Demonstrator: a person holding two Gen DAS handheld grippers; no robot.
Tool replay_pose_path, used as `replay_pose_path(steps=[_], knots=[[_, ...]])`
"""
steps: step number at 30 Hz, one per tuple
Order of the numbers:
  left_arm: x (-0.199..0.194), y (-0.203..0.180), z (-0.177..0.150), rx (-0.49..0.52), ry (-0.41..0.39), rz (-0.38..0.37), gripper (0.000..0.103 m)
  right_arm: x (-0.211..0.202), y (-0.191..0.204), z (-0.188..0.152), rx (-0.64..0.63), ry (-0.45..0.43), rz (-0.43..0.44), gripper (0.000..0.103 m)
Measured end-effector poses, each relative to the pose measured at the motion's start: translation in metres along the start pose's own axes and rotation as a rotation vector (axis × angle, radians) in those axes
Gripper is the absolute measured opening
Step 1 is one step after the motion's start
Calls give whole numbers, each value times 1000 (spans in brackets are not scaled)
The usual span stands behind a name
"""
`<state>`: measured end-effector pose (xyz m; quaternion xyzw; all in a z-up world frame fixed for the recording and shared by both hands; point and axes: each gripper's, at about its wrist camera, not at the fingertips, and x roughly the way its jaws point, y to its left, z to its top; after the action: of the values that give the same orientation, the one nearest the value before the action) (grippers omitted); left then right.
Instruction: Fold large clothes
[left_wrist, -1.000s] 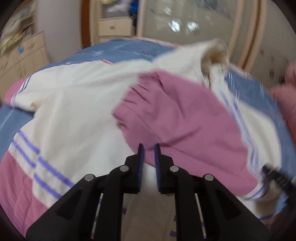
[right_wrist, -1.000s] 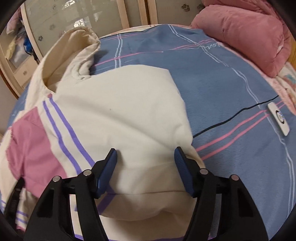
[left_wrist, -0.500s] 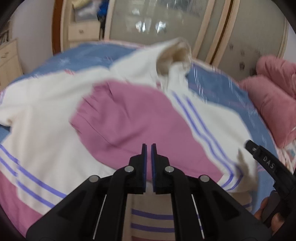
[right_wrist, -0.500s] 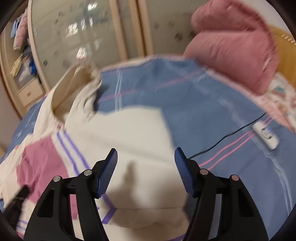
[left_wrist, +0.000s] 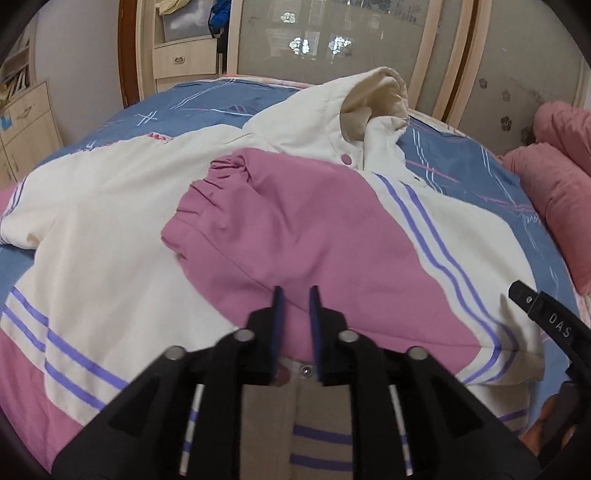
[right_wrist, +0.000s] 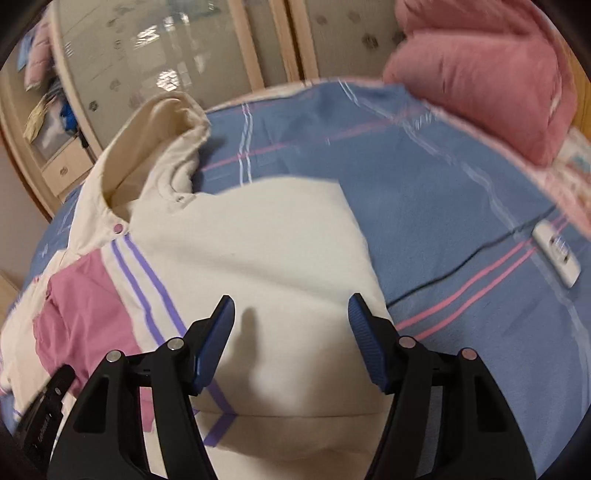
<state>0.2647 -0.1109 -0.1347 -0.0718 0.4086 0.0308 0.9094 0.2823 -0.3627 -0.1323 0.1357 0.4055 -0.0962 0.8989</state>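
Here the jacket (left_wrist: 110, 229) lies spread on the bed (left_wrist: 192, 99), front side up, covering most of the blue striped bedcover. Its body is cream, with pink panels at the lower part and paired purple stripes across the panels. A pink sleeve (left_wrist: 295, 221) is folded across the chest, its gathered cuff (left_wrist: 218, 173) lying near the middle of the body. The cream hood (left_wrist: 373, 96) stands up at the far end of the jacket, open side toward the cameras, with a pink snap (left_wrist: 346, 159) at the collar just below it. In the right wrist view the near shoulder area is a smooth cream surface, ending in a folded edge below the gripper.

The left gripper (left_wrist: 294, 295) hovers over the lower edge of the folded sleeve; its fingers stand narrowly apart with nothing between them. The right gripper (right_wrist: 291, 310) is spread wide above the cream fabric, holding nothing, and casts a shadow on the cloth.

Surroundings: pink pillows (right_wrist: 487, 74) lie at the head of the bed, to the right of the jacket. A white switch box (right_wrist: 557, 254) on a black cable (right_wrist: 458, 266) lies on the bedcover, well apart from the jacket. A wardrobe (left_wrist: 332, 48) with frosted doors stands behind the bed, and a drawer unit (left_wrist: 184, 62) stands to its left. Nothing lies on top of the jacket.
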Motion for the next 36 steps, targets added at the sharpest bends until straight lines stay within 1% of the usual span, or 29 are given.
replay_pose_path(steps=[3,4,5,6,7,9,11,12,13,14,15,16,17,19,20,21,23,24,25,26,27,28,29,31,32,33,34,35,36], knots=[[6,2,-6,16,34,24,23,11,3,-8,-8,77,-4,65],[14,4,-8,13,65,24,23,18,4,-11,-20,97,-20,66],[27,9,-11,-17,116,-2,24,24,4,-13,-25,111,-27,66],[33,14,-12,-50,125,-22,24,28,5,-15,-28,118,-31,66],[34,14,-11,-60,121,-29,24,30,5,-15,-34,123,-39,66],[32,12,-10,-44,118,-20,23,27,8,-14,-46,120,-50,66],[21,11,-9,-53,87,-18,22,10,6,-14,-32,87,-49,66],[12,11,-6,-53,47,-28,22,-5,4,-13,-17,40,-26,66],[5,9,-3,-47,8,-21,23,-18,2,-11,-15,-23,-23,66],[1,7,0,-34,-23,-1,24,-26,1,-10,-22,-85,-41,67],[2,3,5,-19,-35,12,25,-27,1,-8,-30,-120,-54,69],[7,0,9,-12,-25,16,25,-21,2,-5,-47,-130,-57,71],[14,-1,13,-26,2,7,25,-13,2,-3,-54,-104,-38,71],[27,-2,16,-44,48,-1,25,16,1,-2,-41,3,14,71],[33,-3,15,-45,62,7,26,33,4,-6,-58,67,-9,71],[36,-3,14,-39,68,14,27,42,10,-9,-98,91,-43,72],[39,-5,9,-11,68,35,27,42,21,-11,-161,68,-96,75],[37,-5,10,-12,60,32,27,38,24,-12,-168,54,-107,75],[29,-3,10,-23,41,12,27,33,25,-12,-166,38,-112,75],[21,1,11,-33,15,-21,33,24,27,-13,-158,6,-104,75],[14,4,11,-34,-5,-35,44,18,28,-13,-155,-11,-90,75],[4,9,11,-27,-31,-25,50,11,29,-14,-153,-31,-64,75],[-2,13,11,-18,-44,-7,54,3,30,-15,-151,-54,-22,79],[-11,28,10,-17,-54,-6,54,-7,34,-17,-158,-79,22,86],[-13,35,7,-14,-50,-8,55,-7,39,-19,-180,-67,34,88],[-11,39,5,-3,-29,0,55,0,43,-22,-203,-28,19,88],[0,41,1,32,32,12,55,13,47,-24,-215,30,-8,88],[14,43,-4,72,103,5,54,22,50,-26,-222,64,-32,88],[18,47,-9,81,127,-9,52,27,52,-29,-233,72,-55,88]])
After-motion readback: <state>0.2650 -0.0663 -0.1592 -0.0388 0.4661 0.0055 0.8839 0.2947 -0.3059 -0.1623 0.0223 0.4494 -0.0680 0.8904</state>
